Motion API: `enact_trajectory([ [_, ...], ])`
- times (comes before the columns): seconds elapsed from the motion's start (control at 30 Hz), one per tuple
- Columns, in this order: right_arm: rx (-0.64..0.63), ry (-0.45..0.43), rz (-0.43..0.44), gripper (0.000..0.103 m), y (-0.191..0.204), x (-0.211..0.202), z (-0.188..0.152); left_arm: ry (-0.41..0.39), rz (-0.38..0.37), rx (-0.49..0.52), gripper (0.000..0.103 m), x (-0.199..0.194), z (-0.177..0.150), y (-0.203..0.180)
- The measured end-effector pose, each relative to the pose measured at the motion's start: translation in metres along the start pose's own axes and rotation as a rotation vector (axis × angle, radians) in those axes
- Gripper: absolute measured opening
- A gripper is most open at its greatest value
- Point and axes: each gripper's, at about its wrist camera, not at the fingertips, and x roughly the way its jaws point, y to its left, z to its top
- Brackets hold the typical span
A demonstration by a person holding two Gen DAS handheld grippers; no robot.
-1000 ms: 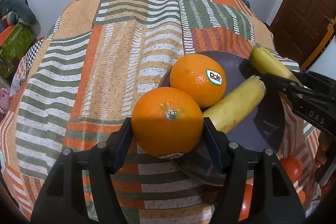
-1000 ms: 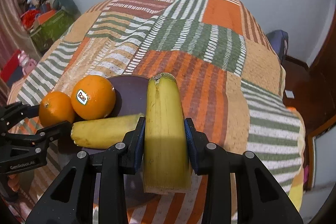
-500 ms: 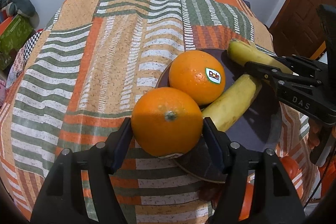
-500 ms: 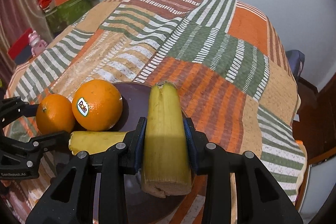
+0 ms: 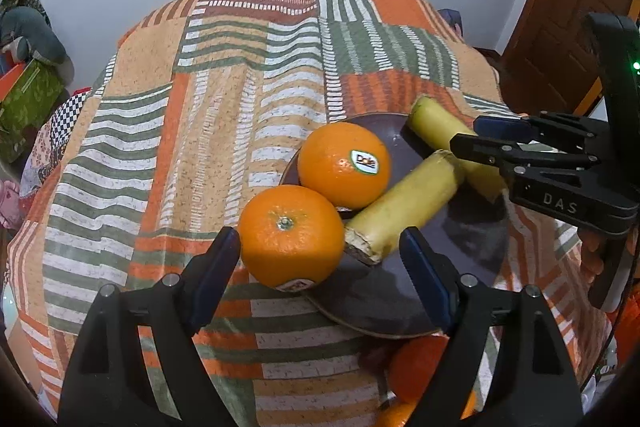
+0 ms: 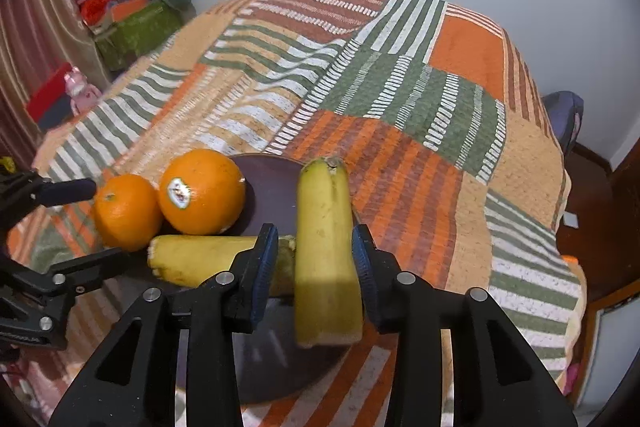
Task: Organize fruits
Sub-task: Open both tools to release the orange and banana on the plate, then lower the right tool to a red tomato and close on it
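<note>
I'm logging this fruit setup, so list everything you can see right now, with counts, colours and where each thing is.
Oranges: 2, orange; one with a sticker on the plate, one at the plate's near-left edge between the left gripper's fingers.
Banana pieces: 2, yellow; one between the right gripper's fingers, one lying across the plate beside the oranges.
Plate: 1, dark purple-brown, on the cloth.
Tablecloth: 1, orange, green, tan and white striped patchwork, covers the table.
Green box: 1, by the far wall with clutter on top.
Wooden door: 1, brown, at right.
Left gripper: 1, black, open around the near orange.
Right gripper: 1, black, open around a banana piece.
</note>
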Motion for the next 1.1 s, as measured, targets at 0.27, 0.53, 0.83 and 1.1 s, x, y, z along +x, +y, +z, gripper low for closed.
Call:
enact_trajectory([
  [0.27,0.037,-0.067,-0.008,0.036,0.004,-0.047,-0.013,-0.043,-0.001,0.002,0.082,-0.033,-0.006,-0.005],
  [0.53,0.06,-0.172,-0.055,0.046,0.012,-0.108,-0.039,-0.09,-0.003,0.01,0.083,-0.075,-0.024,-0.01],
  [0.83,0.101,-0.165,-0.077,0.053,0.027,-0.126,-0.082,-0.103,-0.019,0.021,0.087,-0.109,-0.055,-0.022],
  [1.1,0.171,-0.123,-0.053,0.053,0.039,-0.112,-0.115,-0.038,-0.047,0.033,0.09,-0.098,-0.08,-0.034],
])
